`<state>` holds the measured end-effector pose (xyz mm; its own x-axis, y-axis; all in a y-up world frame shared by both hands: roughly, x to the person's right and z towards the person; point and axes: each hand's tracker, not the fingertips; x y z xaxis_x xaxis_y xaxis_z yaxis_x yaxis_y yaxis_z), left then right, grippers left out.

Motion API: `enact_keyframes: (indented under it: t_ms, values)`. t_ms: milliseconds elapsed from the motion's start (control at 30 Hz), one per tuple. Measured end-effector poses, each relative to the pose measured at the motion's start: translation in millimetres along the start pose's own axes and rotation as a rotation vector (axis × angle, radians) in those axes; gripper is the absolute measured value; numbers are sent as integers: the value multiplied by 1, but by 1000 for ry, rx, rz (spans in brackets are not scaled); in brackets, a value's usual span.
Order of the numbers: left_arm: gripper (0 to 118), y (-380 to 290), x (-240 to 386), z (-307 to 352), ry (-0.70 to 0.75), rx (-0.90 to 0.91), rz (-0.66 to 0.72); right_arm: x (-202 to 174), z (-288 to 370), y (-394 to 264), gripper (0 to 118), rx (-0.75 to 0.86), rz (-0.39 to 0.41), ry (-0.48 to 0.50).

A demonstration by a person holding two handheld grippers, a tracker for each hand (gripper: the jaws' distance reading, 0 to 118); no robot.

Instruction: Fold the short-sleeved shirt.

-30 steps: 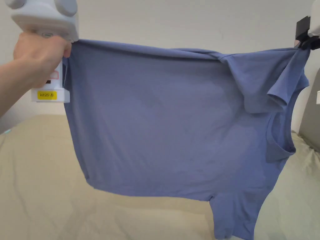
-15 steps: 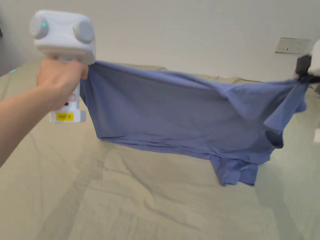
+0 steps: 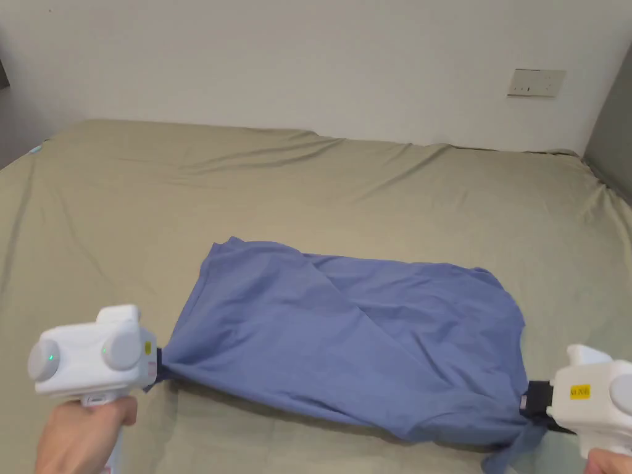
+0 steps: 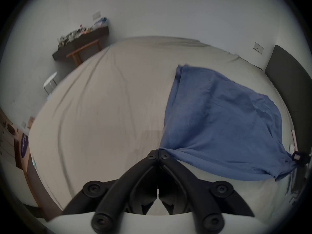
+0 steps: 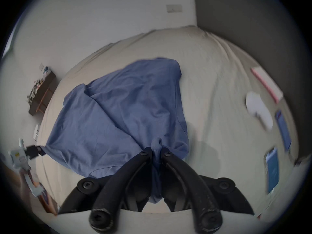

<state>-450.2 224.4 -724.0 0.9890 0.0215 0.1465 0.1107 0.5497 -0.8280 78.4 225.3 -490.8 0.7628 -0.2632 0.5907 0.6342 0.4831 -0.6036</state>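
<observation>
Shirt, blue, spread rumpled across the bed, near edge pinched at both ends by our left gripper and right gripper, jaws clamped on cloth; we judge it laid out, folds not begun.

The shirt is a plain, dusty blue with no print, and it lies on a bed sheet of flat khaki beige. Both grippers have white bodies with black jaws, the left gripper showing small green lights and the right gripper a yellow sticker. The wall is off-white, and a dark grey panel stands beside the bed.
</observation>
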Motion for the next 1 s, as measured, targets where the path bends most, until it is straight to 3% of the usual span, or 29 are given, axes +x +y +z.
enact_keyframes:
  t_ms: [167,300,433,633,733,867,933,1000]
  values:
    - [0,-53,-31,36,-55,7,51,33,34,-65,7,-48,-31,23]
    - [0,-85,-46,77,-89,46,12,54,65,-92,7,-49,-84,67]
    - [0,-119,-52,105,-125,10,5,70,84,-106,7,-67,-74,54]
    - [0,-166,-67,118,-147,-62,23,91,108,-122,7,-90,-39,34]
    - [0,-183,-71,107,-155,-122,35,102,94,-133,7,-122,-87,24]
    - [0,-187,-69,96,-149,-135,36,97,82,-145,7,-146,-85,13]
    - [2,-181,-63,98,-137,-133,8,97,82,-144,29,-124,-81,-1]
    - [16,-177,-60,100,-106,-130,-41,91,92,-143,50,-77,-94,-63]
